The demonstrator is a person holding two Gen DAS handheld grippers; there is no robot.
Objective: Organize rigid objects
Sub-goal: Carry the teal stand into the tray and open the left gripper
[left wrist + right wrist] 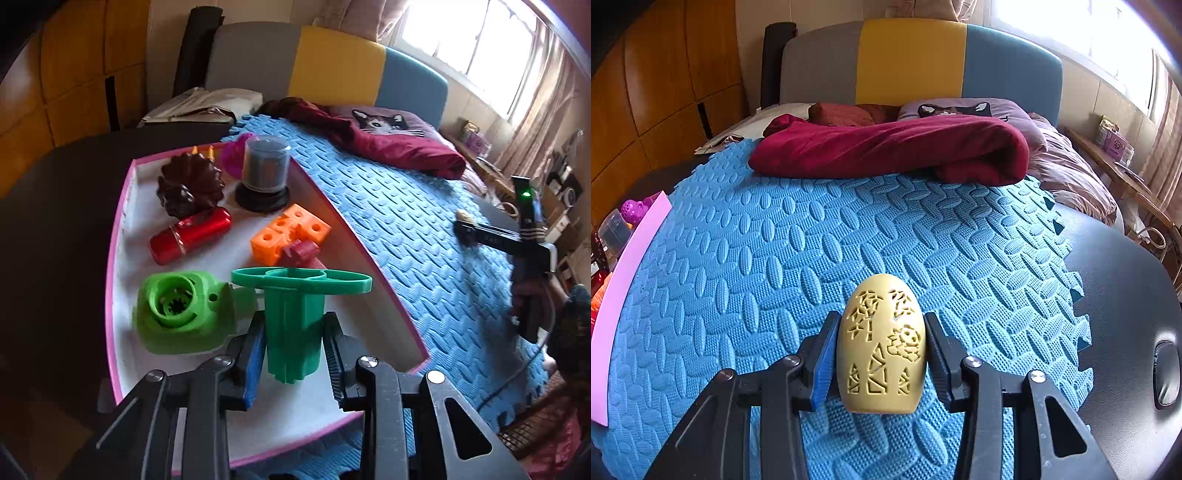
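The left claw (293, 343) grips the green spindle (295, 317) upright, low-centre over the pink-rimmed tray (122, 236); the right claw (881, 354) clamps the yellow egg (882, 343), tray (628, 251) far left

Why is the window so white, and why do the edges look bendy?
In the left wrist view the window is blown out white by daylight, and the tray rim curves because of the fisheye lens; in the right wrist view the window glares too, the mat bulges like a dome, and the egg stays sharp.
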